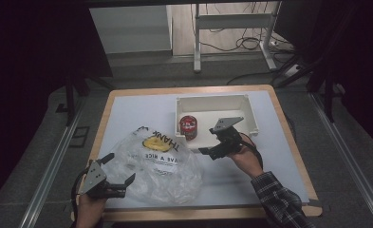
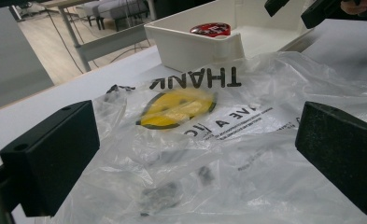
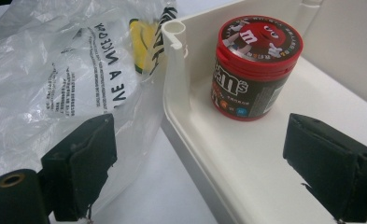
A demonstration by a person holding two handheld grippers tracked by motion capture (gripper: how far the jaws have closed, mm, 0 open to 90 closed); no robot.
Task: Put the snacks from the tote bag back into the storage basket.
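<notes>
candy tub (image 3: 254, 67) ahead of right gripper (image 3: 204, 172)

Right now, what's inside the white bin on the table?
The white bin holds one red M&M's canister, upright near its left corner. The rest of its visible floor is bare. The right tool covers part of the near floor in the high view.

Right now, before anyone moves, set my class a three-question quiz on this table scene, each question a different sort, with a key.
1. True or false: the red-lidded candy tub stands upright inside the white plastic bin.
2. Which gripper faces the clear plastic bag with the yellow smiley? A left B right
3. Fill in: both grippers' jaws are ____.

Key: 1 true; 2 A; 3 open.
</notes>
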